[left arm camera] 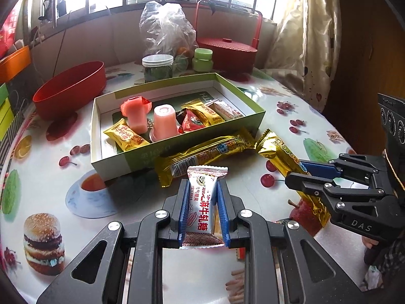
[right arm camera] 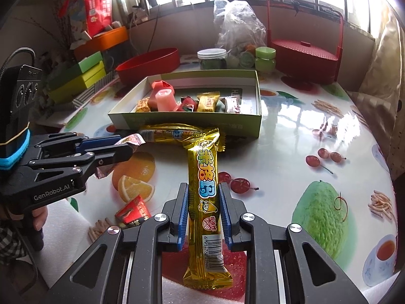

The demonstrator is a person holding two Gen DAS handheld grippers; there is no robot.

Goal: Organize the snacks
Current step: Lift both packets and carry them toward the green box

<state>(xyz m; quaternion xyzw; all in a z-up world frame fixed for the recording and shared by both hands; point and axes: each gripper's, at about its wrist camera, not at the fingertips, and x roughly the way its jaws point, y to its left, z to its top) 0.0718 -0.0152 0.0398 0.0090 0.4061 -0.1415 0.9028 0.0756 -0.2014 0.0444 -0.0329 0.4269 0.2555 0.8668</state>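
Note:
My left gripper (left arm camera: 203, 190) is shut on a white and red nougat candy (left arm camera: 202, 202), held above the table in front of the green snack box (left arm camera: 177, 149). It also shows in the right wrist view (right arm camera: 124, 149). My right gripper (right arm camera: 203, 192) is shut on a long gold snack bar (right arm camera: 205, 192) that lies on the table; it shows at the right in the left wrist view (left arm camera: 293, 177). A second gold bar (left arm camera: 202, 152) lies along the box front. The box holds jelly cups (left arm camera: 163, 119) and several wrapped snacks.
A red bowl (left arm camera: 71, 88) stands left of the box. A clear jar (left arm camera: 157, 67), green pots (left arm camera: 202, 59), a plastic bag (left arm camera: 167, 30) and a red basket (left arm camera: 227, 48) stand behind it. A small red packet (right arm camera: 133, 211) lies on the table near my right gripper.

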